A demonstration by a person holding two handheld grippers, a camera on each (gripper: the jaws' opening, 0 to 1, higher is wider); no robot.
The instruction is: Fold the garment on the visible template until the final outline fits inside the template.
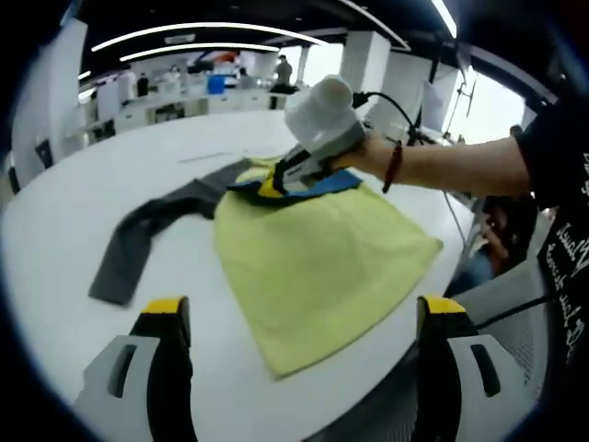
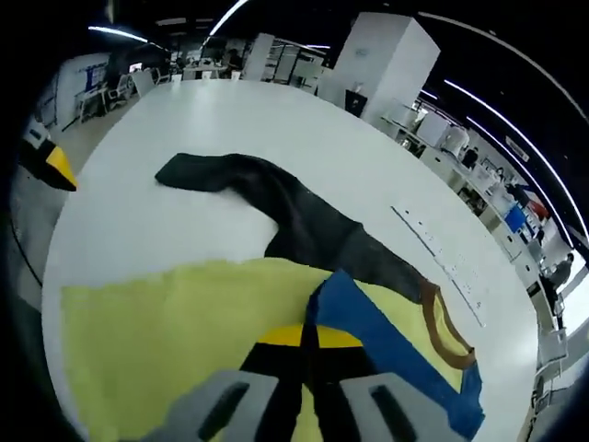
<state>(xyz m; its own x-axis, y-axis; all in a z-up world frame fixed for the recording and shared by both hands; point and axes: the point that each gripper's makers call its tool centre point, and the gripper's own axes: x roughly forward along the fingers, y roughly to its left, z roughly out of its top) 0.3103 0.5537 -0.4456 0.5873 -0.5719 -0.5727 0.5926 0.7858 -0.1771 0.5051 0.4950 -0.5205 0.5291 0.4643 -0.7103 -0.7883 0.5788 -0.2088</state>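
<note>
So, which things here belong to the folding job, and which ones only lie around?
Belong to the job:
- yellow garment with a dark grey sleeve, blue panel and brown collar
- right gripper, shut on the garment at the collar end
- left gripper, open, held over the near edge
- white table

Only lying around:
- white cabinets
- desks and chairs behind

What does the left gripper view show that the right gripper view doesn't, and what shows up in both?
Left gripper view alone: the person's hand holding the right gripper, a red wristband, and the left gripper with its jaws wide apart above the table's near edge.

Right gripper view alone: the shirt's brown collar, seen close, and the right gripper's jaws closed on the blue fabric.

Both: the yellow shirt, its dark grey sleeve stretched out sideways, and the white table.
</note>
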